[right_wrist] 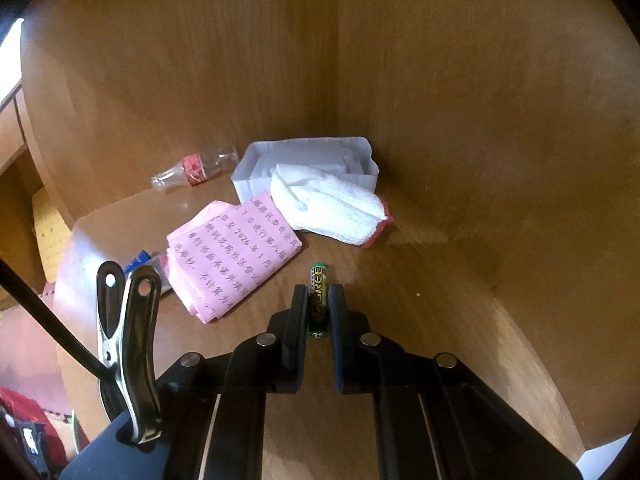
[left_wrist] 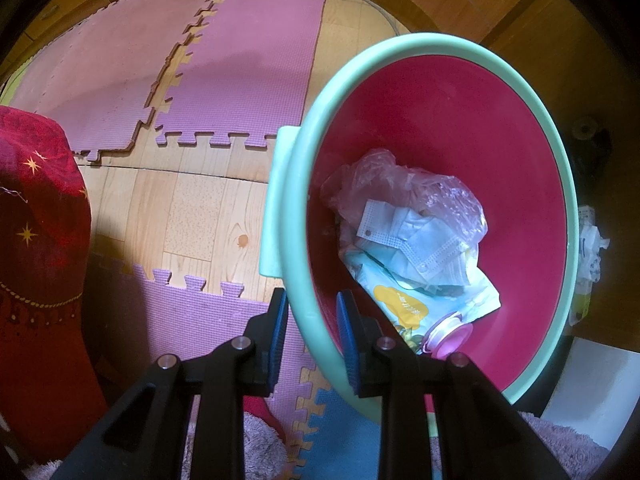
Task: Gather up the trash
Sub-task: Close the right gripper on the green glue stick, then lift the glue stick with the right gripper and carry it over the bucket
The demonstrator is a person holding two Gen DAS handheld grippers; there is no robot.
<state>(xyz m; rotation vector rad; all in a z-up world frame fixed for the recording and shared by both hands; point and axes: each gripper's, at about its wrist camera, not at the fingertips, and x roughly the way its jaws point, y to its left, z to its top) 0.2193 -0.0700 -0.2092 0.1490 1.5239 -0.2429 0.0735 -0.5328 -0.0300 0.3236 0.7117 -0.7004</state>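
Note:
In the left wrist view a basin with a mint green rim [left_wrist: 400,46] and a pink inside hangs tilted over the floor. It holds a crumpled plastic bag [left_wrist: 384,184], a face mask [left_wrist: 424,236] and a wipes packet [left_wrist: 404,304]. My left gripper [left_wrist: 312,300] is shut on the basin's near rim, one pad outside and one inside. In the right wrist view my right gripper [right_wrist: 318,294] is shut on a green battery [right_wrist: 319,280] lying on a wooden tabletop [right_wrist: 420,300].
On the tabletop lie a folded pink leaflet [right_wrist: 236,252], a white glove [right_wrist: 332,208], a white box [right_wrist: 308,156] and a plastic bottle [right_wrist: 192,168] on its side. A metal clip [right_wrist: 128,340] stands at the near left. Purple foam mats [left_wrist: 240,72] and red fabric [left_wrist: 36,240] are below the basin.

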